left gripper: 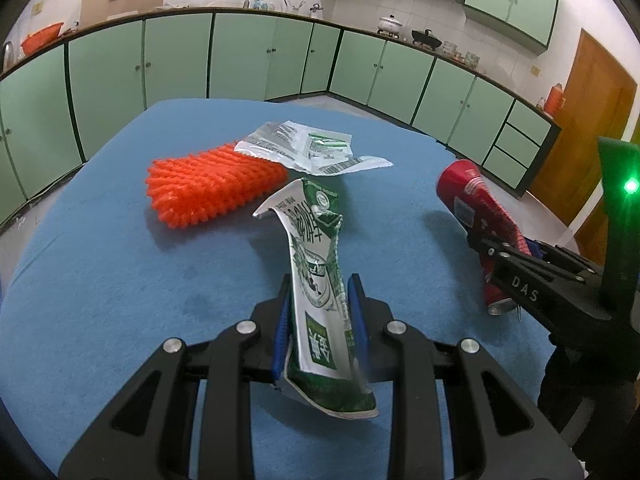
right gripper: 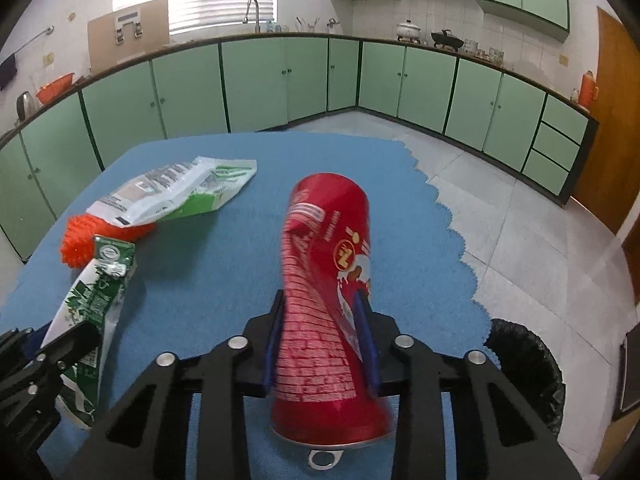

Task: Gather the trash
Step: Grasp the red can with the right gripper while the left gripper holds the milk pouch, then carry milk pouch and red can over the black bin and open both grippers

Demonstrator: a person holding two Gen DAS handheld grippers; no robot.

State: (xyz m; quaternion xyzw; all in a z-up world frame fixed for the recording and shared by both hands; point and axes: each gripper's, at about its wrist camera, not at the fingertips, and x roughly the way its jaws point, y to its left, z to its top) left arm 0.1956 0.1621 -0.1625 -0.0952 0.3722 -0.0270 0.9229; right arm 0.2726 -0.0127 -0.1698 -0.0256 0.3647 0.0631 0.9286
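My left gripper (left gripper: 320,300) is shut on a crushed green and white milk carton (left gripper: 316,248) and holds it above the blue table cloth (left gripper: 120,280). The carton also shows in the right wrist view (right gripper: 96,292). My right gripper (right gripper: 320,320) is shut on a squeezed red can (right gripper: 328,264), held above the table's right side; the can also shows in the left wrist view (left gripper: 476,208). A white and green plastic wrapper (left gripper: 304,148) lies flat at the far middle of the table, partly over an orange spiky mat (left gripper: 208,188).
A bin with a black bag (right gripper: 528,368) stands on the tiled floor just off the table's right edge. Green kitchen cabinets (left gripper: 240,56) run along the far walls. A brown door (left gripper: 592,120) is at the right.
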